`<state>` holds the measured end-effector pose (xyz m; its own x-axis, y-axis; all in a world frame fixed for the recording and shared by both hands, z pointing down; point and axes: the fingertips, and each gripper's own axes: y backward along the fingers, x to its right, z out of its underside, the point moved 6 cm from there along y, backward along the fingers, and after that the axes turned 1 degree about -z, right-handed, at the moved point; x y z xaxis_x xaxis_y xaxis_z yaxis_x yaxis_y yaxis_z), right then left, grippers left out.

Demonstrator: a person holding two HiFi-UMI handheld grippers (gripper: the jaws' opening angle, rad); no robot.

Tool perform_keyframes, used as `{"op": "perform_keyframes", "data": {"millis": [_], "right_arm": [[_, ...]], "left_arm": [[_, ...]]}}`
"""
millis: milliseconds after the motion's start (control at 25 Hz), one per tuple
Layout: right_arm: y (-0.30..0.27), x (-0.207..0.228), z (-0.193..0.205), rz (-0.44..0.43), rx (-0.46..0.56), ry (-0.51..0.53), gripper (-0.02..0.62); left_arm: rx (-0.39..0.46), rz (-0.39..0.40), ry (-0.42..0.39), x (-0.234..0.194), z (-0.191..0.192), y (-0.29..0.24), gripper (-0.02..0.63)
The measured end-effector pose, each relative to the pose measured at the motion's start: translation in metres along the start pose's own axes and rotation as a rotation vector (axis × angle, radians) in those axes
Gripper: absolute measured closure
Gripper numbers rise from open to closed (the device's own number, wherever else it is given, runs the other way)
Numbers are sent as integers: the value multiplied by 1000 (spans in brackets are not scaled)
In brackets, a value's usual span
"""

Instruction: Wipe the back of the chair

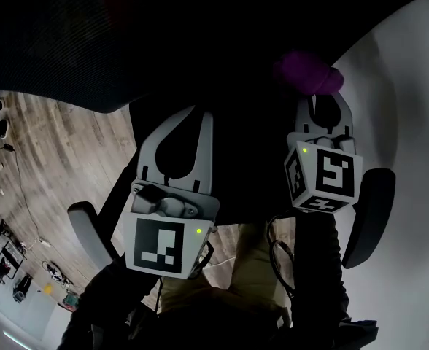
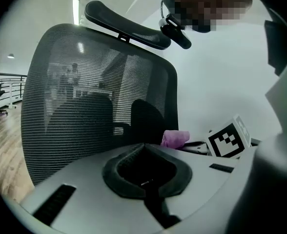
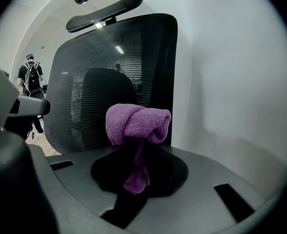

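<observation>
White wall [image 3: 221, 82] beside chair back [image 3: 109, 82], right gripper [image 3: 138, 126] pinching cloth [image 3: 133, 117], left gripper [image 2: 143, 145] closed

A pale wood-plank floor [image 1: 54, 152] ran beneath a plain white wall [image 3: 231, 82], a long bright ceiling strip light [image 2: 75, 9] glowed overhead, and a dark metal railing [image 2: 7, 75] crossed the room's far side.
</observation>
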<state>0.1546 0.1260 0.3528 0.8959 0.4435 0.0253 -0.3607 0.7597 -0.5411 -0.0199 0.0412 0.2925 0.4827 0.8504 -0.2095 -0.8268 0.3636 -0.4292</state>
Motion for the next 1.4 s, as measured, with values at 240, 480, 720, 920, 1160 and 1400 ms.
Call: {"op": "perform_keyframes", "data": {"millis": [240,480,720,920,1160,1400], "right_arm": [[-4,-29,-2,-36,9,13,540],[-9,-53,-6,-65,6,31,540],[-12,-75,-10,-102,9,50,540],[-12,-93,-12,-135,17,63,540],[-14,-113,-16,-164,17,81,540],[-15,-136,-18,-193,21,97,540]], "left_arm": [[9,-22,6,-15,1,14,597],[8,-54,26,-33,4,28,597],[18,-74,37,-44,3,40,597],[24,-92,40,-50,3,51,597],[19,-113,53,-59,5,64,597],[19,-120,63,-68,6,77,597]]}}
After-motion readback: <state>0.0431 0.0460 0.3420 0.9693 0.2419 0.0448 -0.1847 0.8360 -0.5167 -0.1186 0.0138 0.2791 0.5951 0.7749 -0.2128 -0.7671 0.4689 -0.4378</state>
